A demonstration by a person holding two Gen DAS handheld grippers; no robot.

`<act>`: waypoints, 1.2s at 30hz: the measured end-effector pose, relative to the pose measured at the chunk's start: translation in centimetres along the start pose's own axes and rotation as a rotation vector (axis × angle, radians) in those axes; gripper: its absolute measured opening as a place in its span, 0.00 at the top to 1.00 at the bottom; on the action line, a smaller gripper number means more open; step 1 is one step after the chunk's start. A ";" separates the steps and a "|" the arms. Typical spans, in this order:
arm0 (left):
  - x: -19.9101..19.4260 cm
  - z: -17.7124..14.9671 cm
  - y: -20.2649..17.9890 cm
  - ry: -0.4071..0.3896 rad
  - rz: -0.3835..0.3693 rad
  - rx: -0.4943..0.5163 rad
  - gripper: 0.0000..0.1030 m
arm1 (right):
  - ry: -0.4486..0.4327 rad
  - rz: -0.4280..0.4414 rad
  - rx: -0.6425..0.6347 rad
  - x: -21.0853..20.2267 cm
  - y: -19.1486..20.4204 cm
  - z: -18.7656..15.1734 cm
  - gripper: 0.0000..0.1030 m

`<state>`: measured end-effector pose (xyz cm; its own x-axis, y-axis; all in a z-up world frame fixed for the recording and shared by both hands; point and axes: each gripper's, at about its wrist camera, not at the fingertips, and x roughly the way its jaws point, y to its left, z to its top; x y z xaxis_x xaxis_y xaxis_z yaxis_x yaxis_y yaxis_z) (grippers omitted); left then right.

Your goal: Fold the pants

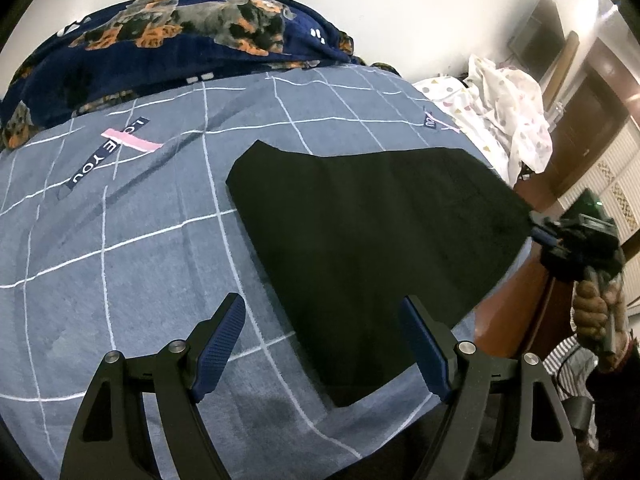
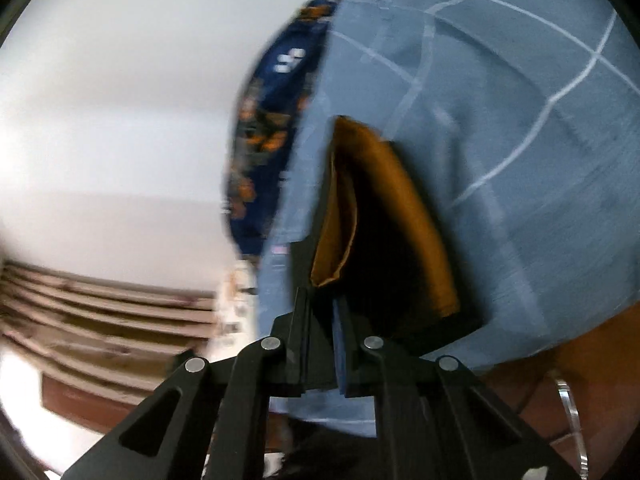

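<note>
The black pants (image 1: 372, 240) lie folded flat on the grey checked bed sheet (image 1: 140, 240). My left gripper (image 1: 324, 344) is open and empty, hovering just above the near end of the pants. My right gripper (image 1: 536, 232) is at the pants' right edge, at the side of the bed. In the right wrist view it (image 2: 324, 312) is shut on the pants' edge (image 2: 400, 264), where black cloth and a tan inner lining (image 2: 340, 216) show. That view is blurred.
A navy dog-print blanket (image 1: 180, 44) is heaped along the far side of the bed. A white spotted cloth (image 1: 508, 116) lies at the far right. A brown wooden bed frame (image 1: 516, 304) runs beside the right edge. The wall is behind.
</note>
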<state>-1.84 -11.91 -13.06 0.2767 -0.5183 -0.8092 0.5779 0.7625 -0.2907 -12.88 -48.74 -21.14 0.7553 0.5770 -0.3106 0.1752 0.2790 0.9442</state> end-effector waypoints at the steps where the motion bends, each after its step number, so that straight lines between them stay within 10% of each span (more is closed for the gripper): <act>1: 0.0 0.0 -0.1 -0.001 -0.002 0.002 0.23 | 0.000 -0.005 -0.015 -0.3 0.4 -0.4 0.89; 13: 1.5 -0.3 -0.3 0.042 0.004 0.014 0.23 | -0.027 -0.146 0.236 -0.5 -9.0 -2.5 0.95; 23: 1.0 0.1 0.1 0.028 -0.006 -0.009 0.23 | -0.091 -0.055 0.105 -2.7 -4.5 -0.1 0.90; 27: 1.0 -0.1 0.0 0.036 -0.010 -0.008 0.23 | -0.076 -0.113 0.053 -1.6 -3.6 0.7 0.62; 34: 0.8 -0.4 -0.6 0.029 -0.002 0.010 0.23 | -0.025 -0.176 0.023 0.3 -3.0 1.8 0.64; 36: 0.9 -0.4 -0.5 0.033 -0.007 0.000 0.23 | -0.011 -0.220 -0.014 0.8 -2.3 2.0 0.79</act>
<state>-2.19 -12.59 -13.89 0.2472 -0.5109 -0.8233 0.5795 0.7590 -0.2969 -11.46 -50.42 -23.32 0.7064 0.4927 -0.5082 0.3279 0.4085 0.8518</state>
